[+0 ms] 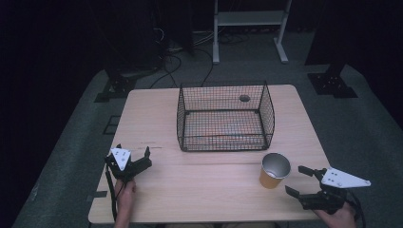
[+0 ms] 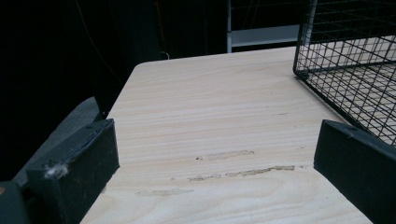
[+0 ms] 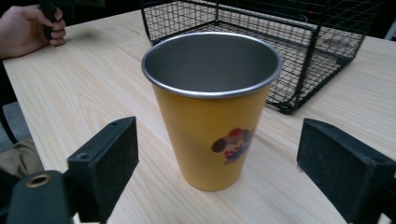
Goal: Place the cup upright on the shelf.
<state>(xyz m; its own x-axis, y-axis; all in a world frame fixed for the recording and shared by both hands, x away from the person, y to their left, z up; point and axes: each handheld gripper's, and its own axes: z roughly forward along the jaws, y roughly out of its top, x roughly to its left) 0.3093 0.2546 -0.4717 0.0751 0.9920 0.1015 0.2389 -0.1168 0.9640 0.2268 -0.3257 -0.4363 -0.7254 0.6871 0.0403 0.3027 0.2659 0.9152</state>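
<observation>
The right gripper (image 1: 300, 180) sits low over the near right part of the wooden table (image 1: 204, 187), its jaws spread wide with nothing between them. Just ahead of its jaw tips stands the yellow metal cup (image 1: 274, 170), upright, mouth up and apart from both jaws; in the right gripper view the cup (image 3: 212, 109) stands on the table between the two jaws and a little beyond them, with a small printed figure on its side. Beyond the cup from this gripper, near it, rests the black wire basket (image 1: 225, 118), open at the top. The left gripper (image 1: 133, 153) is well apart to the left, jaws also wide and empty, with the basket's corner (image 2: 348, 70) ahead and to its right.
</observation>
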